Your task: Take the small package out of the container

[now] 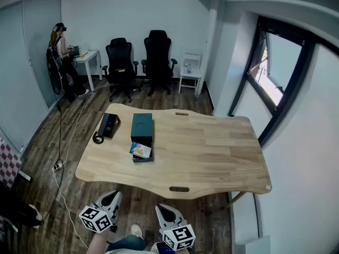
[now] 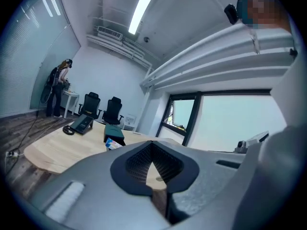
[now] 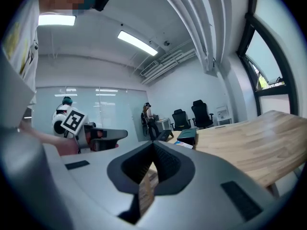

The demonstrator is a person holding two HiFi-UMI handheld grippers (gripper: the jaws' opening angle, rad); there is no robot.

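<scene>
On the table (image 1: pixel 212 147), the small package (image 1: pixel 141 150) lay at the container's (image 1: pixel 142 127) near end, with a desk phone (image 1: pixel 107 125) to the left.

Counts: 1 table (image 1: pixel 212 152), 2 black chairs (image 1: pixel 120 57), 1 white chair (image 1: pixel 191 70), 1 container (image 1: pixel 142 127), 1 package (image 1: pixel 141 150), 1 phone (image 1: pixel 108 125), 2 grippers: left gripper (image 1: pixel 113 194), right gripper (image 1: pixel 164 209).

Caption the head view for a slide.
Left gripper and right gripper shut, short of the table; small package at near end of container.
</scene>
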